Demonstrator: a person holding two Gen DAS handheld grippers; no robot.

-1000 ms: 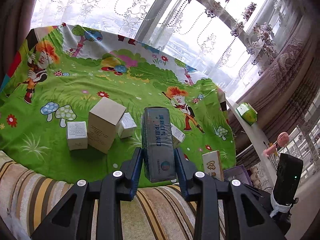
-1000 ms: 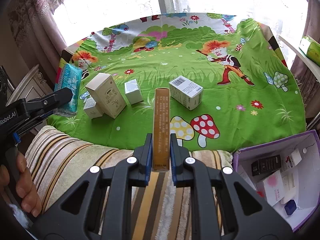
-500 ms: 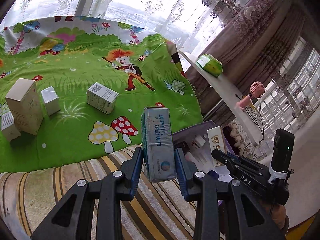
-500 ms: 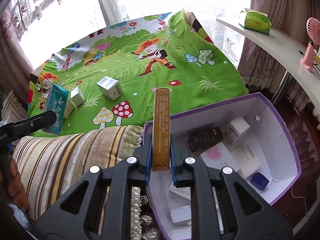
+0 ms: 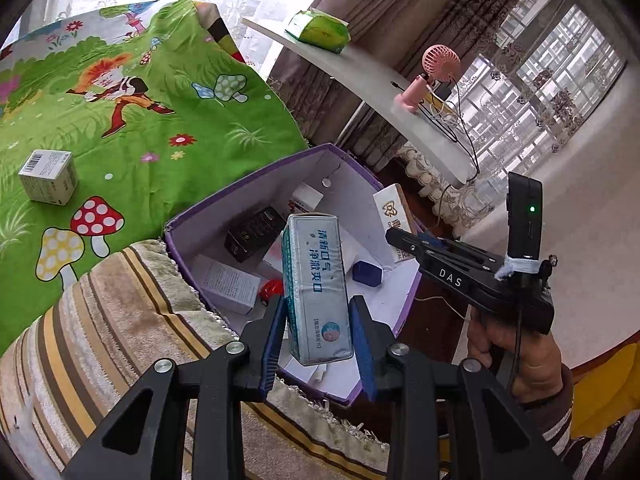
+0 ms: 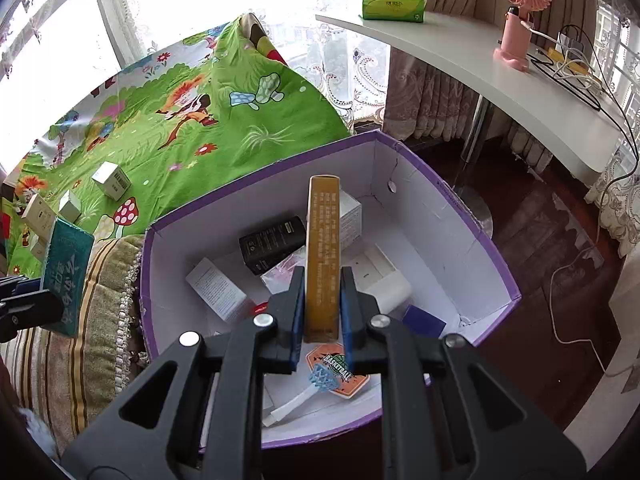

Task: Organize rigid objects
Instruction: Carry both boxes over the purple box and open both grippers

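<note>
Left wrist view: the left gripper (image 5: 318, 336) is clamped on a pale blue carton (image 5: 316, 288), its blue pads pressed on both long sides. The carton stands upright over the near edge of the purple storage box (image 5: 188, 216) and hides part of what lies inside; a black box (image 5: 254, 234), a white box (image 5: 226, 284), a small dark blue block (image 5: 367, 273) and a bit of something red (image 5: 271, 291) show around it. The gripper points steeply down. At the right, the right gripper (image 5: 394, 236) comes in side-on, a hand (image 5: 516, 352) wrapped round its grip, the sleeve cut off by the frame. It holds a white-and-gold carton (image 5: 394, 212) over the box's far side; its pads are hard to make out from here. One barcoded box (image 5: 48, 176) sits on the green cartoon cloth (image 5: 132, 128).

Right wrist view: the right gripper (image 6: 320, 312) is shut tight on the narrow gold edge of its carton (image 6: 322, 256), held upright above the middle of the storage box (image 6: 460, 208). The carton and fingers cover much of the contents; a basketball sticker (image 6: 340, 376) and a white toothbrush-like stick (image 6: 296, 400) peek out below. At the left edge the left gripper (image 6: 24, 308) is mostly cut off, the blue carton (image 6: 68, 276) showing in it above the striped cushion (image 6: 92, 320). Several small boxes (image 6: 112, 180) stay on the cloth (image 6: 192, 132).
</note>
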